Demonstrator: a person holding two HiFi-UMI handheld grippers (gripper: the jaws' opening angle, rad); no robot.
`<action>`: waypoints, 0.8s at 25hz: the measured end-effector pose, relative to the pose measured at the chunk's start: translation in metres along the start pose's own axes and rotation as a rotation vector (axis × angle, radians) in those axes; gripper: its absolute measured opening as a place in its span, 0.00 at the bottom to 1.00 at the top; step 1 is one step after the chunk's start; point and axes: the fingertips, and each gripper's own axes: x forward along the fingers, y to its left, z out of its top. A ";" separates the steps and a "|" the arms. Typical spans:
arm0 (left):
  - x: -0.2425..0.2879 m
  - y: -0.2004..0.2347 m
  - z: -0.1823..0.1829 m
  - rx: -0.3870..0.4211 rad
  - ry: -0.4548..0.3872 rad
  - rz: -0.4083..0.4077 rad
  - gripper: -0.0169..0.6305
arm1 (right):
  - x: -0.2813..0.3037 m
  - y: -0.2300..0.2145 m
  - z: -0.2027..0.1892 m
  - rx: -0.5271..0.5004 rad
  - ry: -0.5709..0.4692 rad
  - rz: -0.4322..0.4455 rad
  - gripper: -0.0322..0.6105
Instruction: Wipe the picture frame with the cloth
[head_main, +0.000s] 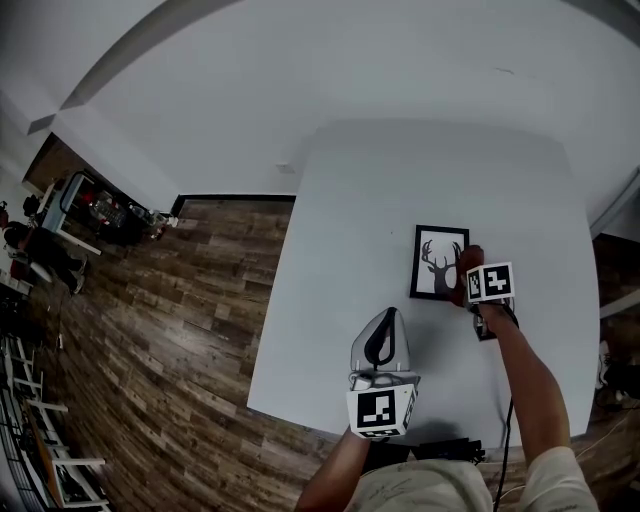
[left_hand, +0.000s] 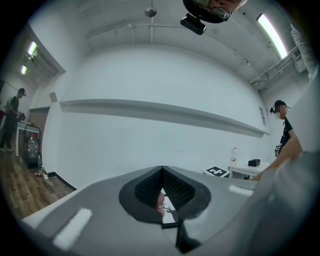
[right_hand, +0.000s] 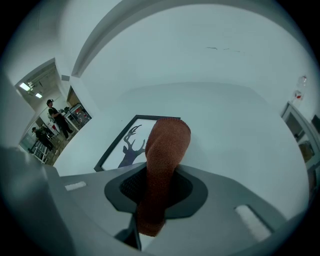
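The camera on my head looked forward and steeply down, taking in the whole white table (head_main: 330, 300) from above, with the wooden floor (head_main: 150, 330) at its left. The camera on my left gripper (head_main: 386, 318) sat low and near the table's front edge, facing almost level along its jaws toward the white wall (left_hand: 150, 75). The one on my right gripper (head_main: 472, 285) rode close above the picture frame (right_hand: 127, 145), tilted down along its jaws past the cloth (right_hand: 162, 165). All three views shared that frame: whole from my head, large from the right gripper, a sliver between the jaws from the left.
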 end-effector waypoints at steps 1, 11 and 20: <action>0.000 -0.001 0.001 -0.001 -0.001 -0.001 0.03 | -0.002 -0.003 -0.001 0.002 -0.001 -0.005 0.21; -0.002 -0.009 0.008 0.011 -0.003 -0.017 0.03 | -0.039 0.005 0.010 0.022 -0.161 0.052 0.21; 0.004 -0.020 0.023 0.023 -0.013 -0.045 0.03 | -0.139 0.033 0.043 -0.041 -0.503 0.109 0.21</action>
